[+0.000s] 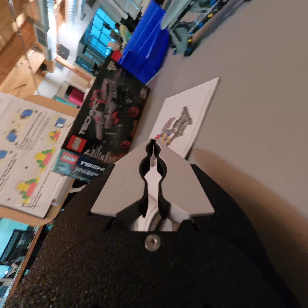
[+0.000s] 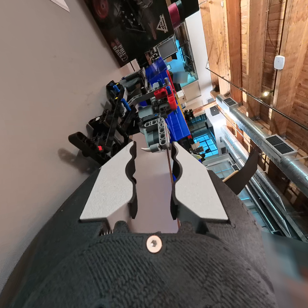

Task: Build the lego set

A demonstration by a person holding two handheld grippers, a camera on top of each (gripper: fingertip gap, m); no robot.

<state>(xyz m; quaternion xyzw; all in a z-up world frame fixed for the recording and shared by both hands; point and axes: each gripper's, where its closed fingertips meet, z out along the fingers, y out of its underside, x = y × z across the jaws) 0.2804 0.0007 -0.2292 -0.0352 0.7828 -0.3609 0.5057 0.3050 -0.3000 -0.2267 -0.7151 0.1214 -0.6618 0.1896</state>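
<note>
The half-built lego model [image 2: 133, 113], made of black, grey, red and blue beams, stands on the grey table [image 2: 41, 83] just ahead of my right gripper [image 2: 153, 146]. That gripper is open, and the model's grey end piece with a white horn [image 2: 154, 148] sits at the gap between its fingertips. The model also shows blurred at the far end in the left wrist view [image 1: 183, 38]. My left gripper [image 1: 153, 141] is shut, with nothing visibly held, and hovers over the near corner of the white instruction booklet [image 1: 183, 116].
A dark lego box [image 1: 108, 120] lies left of the booklet and also shows in the right wrist view [image 2: 133, 25]. Blue bins [image 1: 145, 50] stand behind it, right behind the model [image 2: 175, 120]. A printed sheet with brick pictures [image 1: 28, 150] lies on cardboard at the left. There is about 30 centimeters between the tips of the two grippers.
</note>
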